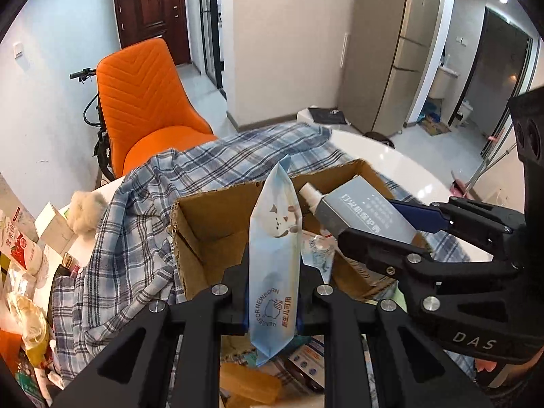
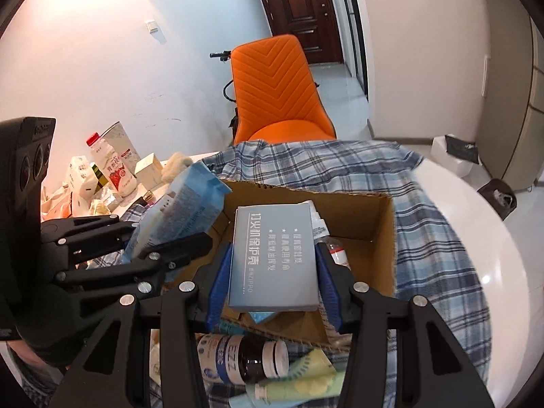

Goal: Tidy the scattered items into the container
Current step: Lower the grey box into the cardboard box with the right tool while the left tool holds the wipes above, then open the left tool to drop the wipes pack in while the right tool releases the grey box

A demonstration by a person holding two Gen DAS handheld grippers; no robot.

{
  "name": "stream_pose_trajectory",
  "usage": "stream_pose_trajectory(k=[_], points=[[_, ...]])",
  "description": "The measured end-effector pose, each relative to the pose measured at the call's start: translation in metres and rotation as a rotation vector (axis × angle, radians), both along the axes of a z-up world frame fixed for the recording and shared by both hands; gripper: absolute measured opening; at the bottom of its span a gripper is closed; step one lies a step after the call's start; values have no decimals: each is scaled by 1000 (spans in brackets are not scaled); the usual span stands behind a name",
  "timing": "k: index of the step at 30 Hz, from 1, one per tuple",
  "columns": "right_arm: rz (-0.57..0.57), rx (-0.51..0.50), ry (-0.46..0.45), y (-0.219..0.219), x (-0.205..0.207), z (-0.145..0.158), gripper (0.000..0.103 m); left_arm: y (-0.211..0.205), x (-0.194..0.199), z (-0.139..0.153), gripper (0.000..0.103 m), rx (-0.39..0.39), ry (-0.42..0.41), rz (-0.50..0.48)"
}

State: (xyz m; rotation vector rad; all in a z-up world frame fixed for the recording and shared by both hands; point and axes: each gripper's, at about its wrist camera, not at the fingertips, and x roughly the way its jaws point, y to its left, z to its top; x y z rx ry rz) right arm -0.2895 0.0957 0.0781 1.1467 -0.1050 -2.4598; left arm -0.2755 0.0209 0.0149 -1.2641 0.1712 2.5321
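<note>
Left wrist view: the left gripper (image 1: 273,292) is clamped on a tall pale-blue wipes pack (image 1: 274,238), which stands upright between its fingers. The open cardboard box (image 1: 217,217) lies just ahead of and below the fingertips, on a plaid cloth (image 1: 142,204). To the right of this claw, the right gripper (image 1: 404,221) reaches over the box with a grey box (image 1: 367,210). The pack is soft and held low, so its top could flop, and it could snag the box's near wall if let go too soon. The two claws are near each other over one opening, so a bump is a likely fault.

Right wrist view: the right gripper (image 2: 272,272) is closed on the grey box (image 2: 273,258), which sits flat between the blue pads (image 2: 217,282), over the cardboard box (image 2: 384,238). Ahead of the fingertips a white bottle (image 2: 319,224) already lies inside. Left of this claw, the left gripper (image 2: 163,255) holds the wipes pack (image 2: 183,210) tilted over the box's left edge. Behind the fingers, nearer the camera, a brown bottle (image 2: 251,357) and a yellow-green tube (image 2: 306,380) lie outside. If released tilted, the grey box may land on the bottle and sit proud, crowding whatever goes in after.
</note>
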Motion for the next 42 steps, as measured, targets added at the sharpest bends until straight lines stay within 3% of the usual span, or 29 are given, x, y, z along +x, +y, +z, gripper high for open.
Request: stream_pose_trajectory(k=[13, 23, 42], points=[[33, -35, -135, -7, -22, -37, 46, -10, -23, -39, 19, -11, -118, 14], [22, 2, -119, -11, -22, -38, 46, -10, -25, -43, 19, -44, -108, 37], [-29, 1, -90, -8, -21, -34, 47, -12, -28, -41, 23, -3, -125, 43]])
